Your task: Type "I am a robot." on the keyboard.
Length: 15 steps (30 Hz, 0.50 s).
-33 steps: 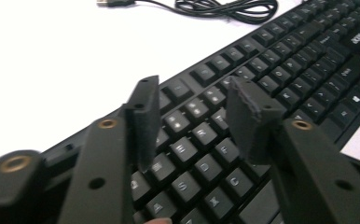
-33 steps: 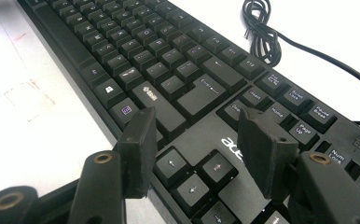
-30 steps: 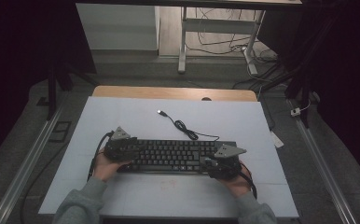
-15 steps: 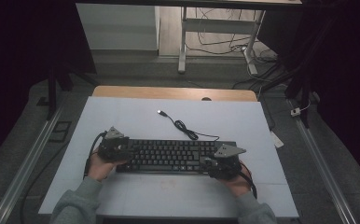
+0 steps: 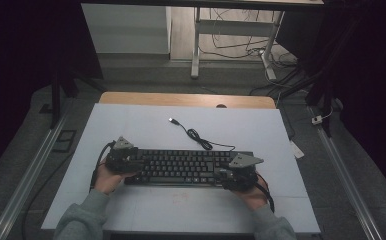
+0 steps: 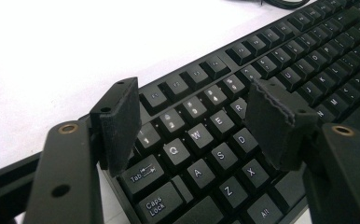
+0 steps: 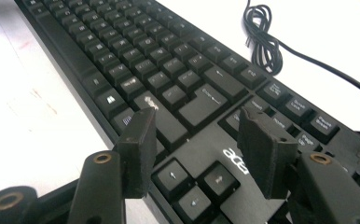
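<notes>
From the high view, a long black plastic keyboard (image 5: 186, 167) lies flat on a big white table top (image 5: 146, 125), close to the person's side. Its thin black cable (image 5: 196, 136) curls away across the white top, with the small plug end lying far from the keys. The left gripper (image 5: 131, 162) sits at the left end of the keyboard and the right gripper (image 5: 230, 175) sits at the right end, each in a hand with a grey sleeve (image 5: 81, 220). In the left gripper view, the left gripper (image 6: 194, 123) has its two black jaws wide apart above the Tab, Q, W and S keys. They have just been opening, and they pinch nothing. In the right gripper view, the right gripper (image 7: 194, 151) also has its jaws wide apart, over the arrow keys of the keyboard (image 7: 169, 79). It grips nothing, and the bundled cable (image 7: 262, 44) lies just past the keyboard.
</notes>
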Each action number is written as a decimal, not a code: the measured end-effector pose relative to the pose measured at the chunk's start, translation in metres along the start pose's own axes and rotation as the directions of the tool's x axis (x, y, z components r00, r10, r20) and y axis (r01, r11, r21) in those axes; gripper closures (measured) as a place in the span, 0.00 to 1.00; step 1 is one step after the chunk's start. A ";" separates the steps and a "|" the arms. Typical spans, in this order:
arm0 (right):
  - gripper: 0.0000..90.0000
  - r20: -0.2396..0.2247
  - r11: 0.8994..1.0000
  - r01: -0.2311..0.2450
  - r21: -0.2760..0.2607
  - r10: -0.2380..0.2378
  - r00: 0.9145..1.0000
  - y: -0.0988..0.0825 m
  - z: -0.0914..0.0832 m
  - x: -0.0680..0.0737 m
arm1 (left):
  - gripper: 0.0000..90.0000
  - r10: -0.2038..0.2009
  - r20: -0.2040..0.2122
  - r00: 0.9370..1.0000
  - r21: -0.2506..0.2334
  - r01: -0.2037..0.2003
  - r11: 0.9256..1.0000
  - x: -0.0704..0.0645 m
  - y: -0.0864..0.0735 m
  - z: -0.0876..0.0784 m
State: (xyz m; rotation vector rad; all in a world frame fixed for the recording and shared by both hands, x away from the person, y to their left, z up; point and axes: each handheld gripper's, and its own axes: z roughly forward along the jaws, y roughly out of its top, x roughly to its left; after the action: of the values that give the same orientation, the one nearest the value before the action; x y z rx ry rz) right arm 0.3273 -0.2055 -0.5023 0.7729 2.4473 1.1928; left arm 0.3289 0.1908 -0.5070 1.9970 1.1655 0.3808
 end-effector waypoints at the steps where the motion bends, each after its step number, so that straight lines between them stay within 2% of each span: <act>1: 0.52 -0.003 1.000 -0.003 -0.007 0.003 1.000 0.001 0.001 0.000 | 0.39 0.001 0.000 1.000 0.002 -0.001 1.000 0.000 0.000 0.000; 9: 0.55 -0.016 1.000 -0.008 -0.025 0.008 1.000 0.010 0.006 0.003 | 0.38 0.005 -0.001 1.000 0.009 -0.005 1.000 0.000 -0.001 0.002; 15: 0.70 -0.053 1.000 0.004 -0.005 -0.004 0.999 0.021 0.019 0.009 | 0.38 0.009 0.001 1.000 0.012 -0.009 1.000 -0.001 -0.001 0.003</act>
State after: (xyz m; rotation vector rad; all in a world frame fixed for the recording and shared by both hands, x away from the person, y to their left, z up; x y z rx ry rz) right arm 0.3361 -0.1773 -0.4975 0.7442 2.4864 1.2324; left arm 0.3293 0.1889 -0.5092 2.0131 1.1615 0.3785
